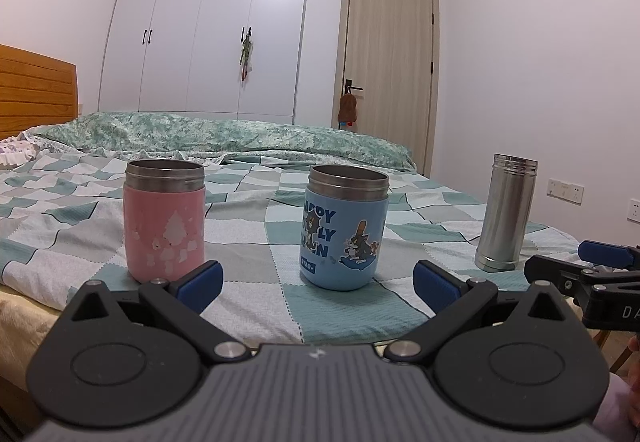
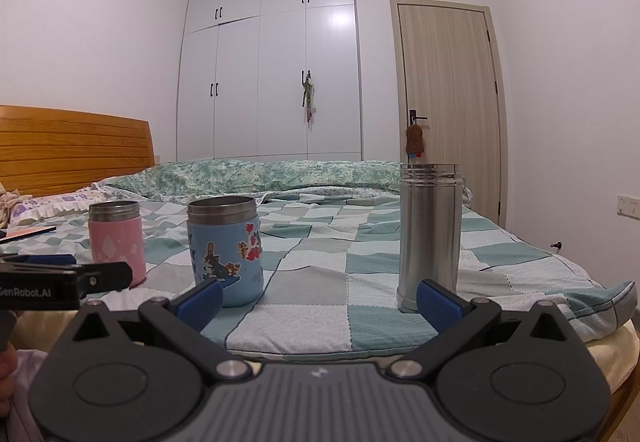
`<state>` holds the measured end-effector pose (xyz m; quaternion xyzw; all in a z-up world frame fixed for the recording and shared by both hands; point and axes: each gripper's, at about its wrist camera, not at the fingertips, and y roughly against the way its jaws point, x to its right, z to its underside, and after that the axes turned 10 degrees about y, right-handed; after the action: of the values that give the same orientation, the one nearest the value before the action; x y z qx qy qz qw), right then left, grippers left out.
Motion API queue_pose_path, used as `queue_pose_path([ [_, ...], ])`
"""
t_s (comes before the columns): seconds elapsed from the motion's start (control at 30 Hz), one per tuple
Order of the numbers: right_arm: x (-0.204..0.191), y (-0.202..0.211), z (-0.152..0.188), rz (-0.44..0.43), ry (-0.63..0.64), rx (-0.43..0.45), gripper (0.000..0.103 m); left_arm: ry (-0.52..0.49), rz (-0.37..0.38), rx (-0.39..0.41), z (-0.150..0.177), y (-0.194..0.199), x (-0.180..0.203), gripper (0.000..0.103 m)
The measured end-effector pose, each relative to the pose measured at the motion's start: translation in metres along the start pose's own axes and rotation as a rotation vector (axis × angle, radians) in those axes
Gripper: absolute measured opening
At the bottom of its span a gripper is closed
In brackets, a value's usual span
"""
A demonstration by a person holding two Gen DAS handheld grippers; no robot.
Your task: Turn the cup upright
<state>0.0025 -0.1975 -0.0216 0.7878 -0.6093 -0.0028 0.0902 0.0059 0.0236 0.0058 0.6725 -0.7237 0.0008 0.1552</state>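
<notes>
Three cups stand on the bed with the checked cover [image 1: 248, 226], all with the open mouth up. In the left wrist view the pink cup [image 1: 165, 220] is in the left middle of the frame, the blue cup [image 1: 344, 228] with cartoon pictures is just right of the centre, and the tall steel cup [image 1: 505, 212] is at the right side, well apart from the blue one. None of them lies down or tilts.

The left gripper [image 1: 318, 280] is at the bottom of its own frame, with both jaws spread wide and nothing between them. Its blue pads [image 1: 200, 282] are near the edge of the bed, before the pink and blue cups, and touch no cup.

In the right wrist view the right gripper [image 2: 320, 300] is also spread wide and holds nothing. Its right pad is in front of the foot of the steel cup, and its left pad is in front of the base of the blue cup; I cannot tell if they touch.

In the upper middle of both frames there is a white wardrobe [image 2: 272, 62]. To its right is a pale wooden door [image 2: 448, 98], and at the left edge a wooden headboard [image 2: 72, 146].
</notes>
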Motion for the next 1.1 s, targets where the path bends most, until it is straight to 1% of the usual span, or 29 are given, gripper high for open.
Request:
queue_pose_path([
  [0.7, 0.0, 0.0, 0.0001, 0.0, 0.0, 0.0, 0.103, -0.007, 0.02, 0.002, -0.0006, 0.0037, -0.0005, 0.103],
  [1.1, -0.0001, 0.0, 0.0001, 0.0, 0.001, 0.0, 0.103, 0.0, 0.002, 0.006, 0.0003, 0.0035, -0.002, 0.103],
])
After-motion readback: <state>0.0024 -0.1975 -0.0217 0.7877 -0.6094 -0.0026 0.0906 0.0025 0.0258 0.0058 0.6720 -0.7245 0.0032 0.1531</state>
